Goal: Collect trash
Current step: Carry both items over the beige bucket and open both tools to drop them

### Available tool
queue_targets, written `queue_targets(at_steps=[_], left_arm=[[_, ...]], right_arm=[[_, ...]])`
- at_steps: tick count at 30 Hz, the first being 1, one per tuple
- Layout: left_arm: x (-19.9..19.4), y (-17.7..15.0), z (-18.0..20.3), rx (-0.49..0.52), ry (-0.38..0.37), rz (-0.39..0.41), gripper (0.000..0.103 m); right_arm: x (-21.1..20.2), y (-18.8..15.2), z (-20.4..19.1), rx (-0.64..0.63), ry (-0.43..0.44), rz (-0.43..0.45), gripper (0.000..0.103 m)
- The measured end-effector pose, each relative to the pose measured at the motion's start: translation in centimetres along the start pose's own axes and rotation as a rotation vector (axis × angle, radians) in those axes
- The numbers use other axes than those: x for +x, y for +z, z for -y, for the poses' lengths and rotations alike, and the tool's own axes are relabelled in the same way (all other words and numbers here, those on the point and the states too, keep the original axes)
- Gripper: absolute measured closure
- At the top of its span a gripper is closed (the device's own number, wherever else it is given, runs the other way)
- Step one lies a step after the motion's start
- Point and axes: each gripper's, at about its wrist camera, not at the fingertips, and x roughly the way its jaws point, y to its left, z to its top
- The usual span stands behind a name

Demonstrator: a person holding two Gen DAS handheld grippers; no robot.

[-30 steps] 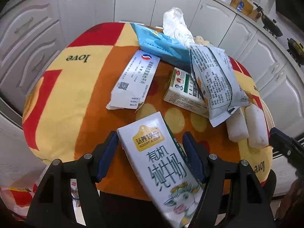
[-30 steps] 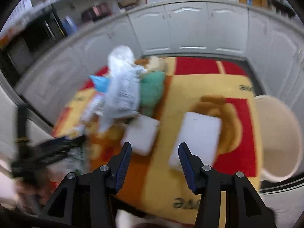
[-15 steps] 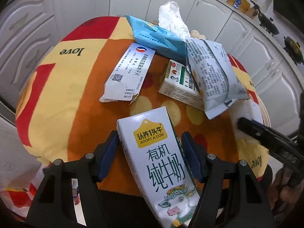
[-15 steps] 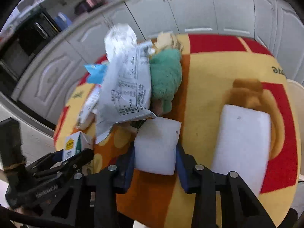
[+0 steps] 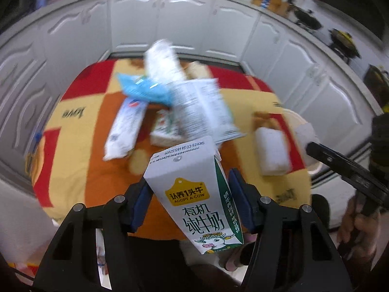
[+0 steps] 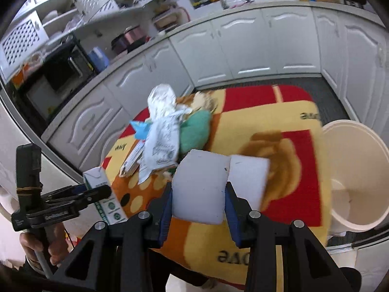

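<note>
My left gripper (image 5: 189,199) is shut on a white and green milk carton (image 5: 192,192) and holds it above the near edge of the table; the carton also shows in the right wrist view (image 6: 102,194). My right gripper (image 6: 198,204) is shut on a white foam block (image 6: 199,187), lifted off the table. A second white foam block (image 6: 250,172) lies on the table just behind it, and shows in the left wrist view (image 5: 271,152). A white bin (image 6: 359,170) stands at the table's right edge.
The table has a red, yellow and orange cloth (image 6: 279,107). On it lie a grey printed bag (image 5: 201,104), a blue packet (image 5: 143,87), a white sleeve (image 5: 124,129), a small box (image 5: 165,127), crumpled plastic (image 6: 161,99) and a green cloth (image 6: 195,131). White cabinets surround the table.
My right gripper has closed on the left foam block and lifted it off the table. My left gripper has pulled back and up with the milk carton.
</note>
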Motion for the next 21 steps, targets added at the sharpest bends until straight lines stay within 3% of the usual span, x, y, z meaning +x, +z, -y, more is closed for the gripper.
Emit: queue_targets(at_steps=[7, 14, 21], left_arm=[[-0.2, 4.6, 7.9, 0.114, -0.146, 0.044, 0.043], [3.6, 9.0, 17.5, 0.183, -0.260, 0.072, 0.044], [10.1, 10.3, 23.6, 0.226, -0.235, 0.043, 0.044]], right_arm=[[-4.4, 1.0, 5.9, 0.075, -0.127, 0.093, 0.065], [-6.2, 1.1, 13.5, 0.188, -0.297, 0.110, 0.065], [-5.8, 0.1, 18.4, 0.269, -0.361, 0.087, 0.065]])
